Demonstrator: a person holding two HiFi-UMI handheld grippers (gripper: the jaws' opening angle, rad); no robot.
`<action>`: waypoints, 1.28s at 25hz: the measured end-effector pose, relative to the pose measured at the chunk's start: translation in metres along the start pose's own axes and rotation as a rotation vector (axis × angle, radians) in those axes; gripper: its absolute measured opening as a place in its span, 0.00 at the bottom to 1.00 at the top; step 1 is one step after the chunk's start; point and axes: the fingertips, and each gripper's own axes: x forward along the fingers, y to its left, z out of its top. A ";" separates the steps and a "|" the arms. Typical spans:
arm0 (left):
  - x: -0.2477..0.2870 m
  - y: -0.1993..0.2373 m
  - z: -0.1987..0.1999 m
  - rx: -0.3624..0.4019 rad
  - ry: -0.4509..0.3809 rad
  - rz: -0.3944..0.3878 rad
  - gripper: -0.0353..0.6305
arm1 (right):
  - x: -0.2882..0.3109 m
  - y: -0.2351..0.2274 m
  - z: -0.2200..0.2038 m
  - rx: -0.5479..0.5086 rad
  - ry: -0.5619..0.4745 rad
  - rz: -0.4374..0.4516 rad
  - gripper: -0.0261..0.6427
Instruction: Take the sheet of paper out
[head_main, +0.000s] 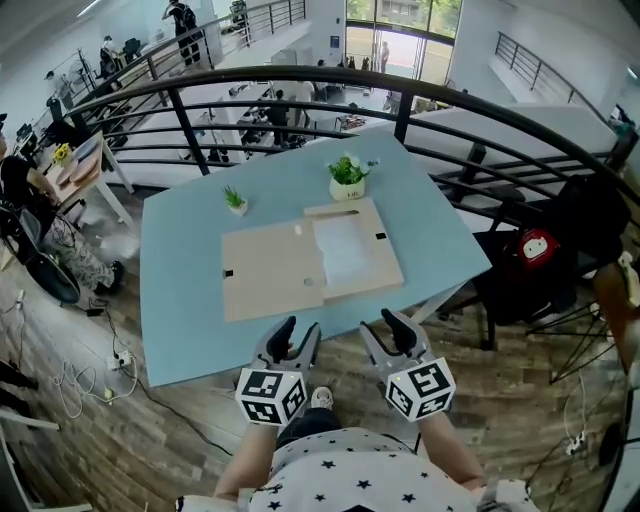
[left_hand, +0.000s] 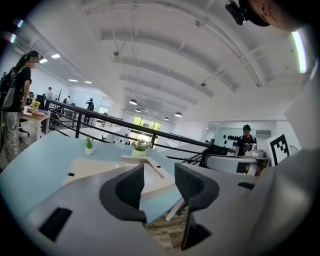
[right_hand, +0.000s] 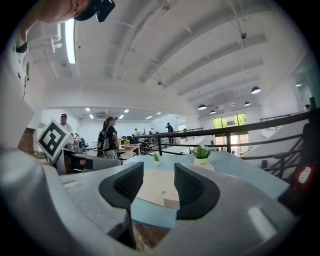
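Observation:
An opened wooden picture frame (head_main: 310, 262) lies flat on the light blue table (head_main: 180, 250). Its loose backing board (head_main: 272, 272) sits to the left, and a white sheet of paper (head_main: 343, 247) rests in the frame's right half. My left gripper (head_main: 301, 340) and right gripper (head_main: 385, 328) hover side by side just off the table's near edge, both open and holding nothing. The frame (left_hand: 150, 175) shows beyond the left jaws, and the board (right_hand: 155, 190) shows between the right jaws.
Two small potted plants (head_main: 347, 177) (head_main: 235, 200) stand behind the frame. A black railing (head_main: 300, 90) curves behind the table. A dark chair with a red bag (head_main: 535, 250) stands to the right. Cables lie on the wooden floor at left.

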 end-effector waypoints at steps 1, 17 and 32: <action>0.010 0.004 0.003 -0.003 0.002 -0.005 0.32 | 0.007 -0.005 0.003 -0.003 -0.001 0.001 0.30; 0.107 0.067 0.036 -0.008 0.034 -0.059 0.32 | 0.112 -0.056 0.021 0.006 -0.001 -0.049 0.30; 0.164 0.106 0.031 -0.034 0.081 -0.089 0.32 | 0.162 -0.078 0.014 0.033 0.017 -0.076 0.30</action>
